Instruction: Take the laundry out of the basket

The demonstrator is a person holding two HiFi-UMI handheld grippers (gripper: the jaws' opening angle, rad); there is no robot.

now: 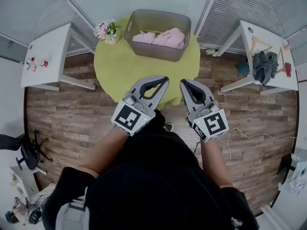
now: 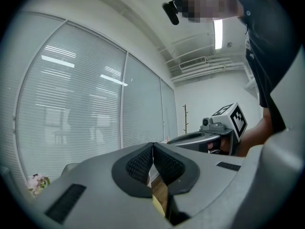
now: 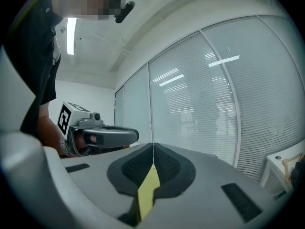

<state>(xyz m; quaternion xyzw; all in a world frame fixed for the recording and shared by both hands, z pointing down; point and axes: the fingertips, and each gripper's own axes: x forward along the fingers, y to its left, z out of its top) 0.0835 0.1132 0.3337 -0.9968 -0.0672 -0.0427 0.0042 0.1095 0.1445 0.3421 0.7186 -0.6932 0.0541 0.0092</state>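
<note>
Your left claw (image 1: 164, 81) and right claw (image 1: 183, 83) sit closed, empty; open them wide, then reach toward 12 o'clock into the basket (image 1: 158, 53) for laundry (image 1: 166, 37).

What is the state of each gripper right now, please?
Grey left gripper: shut, empty.
Grey right gripper: shut, empty.
</note>
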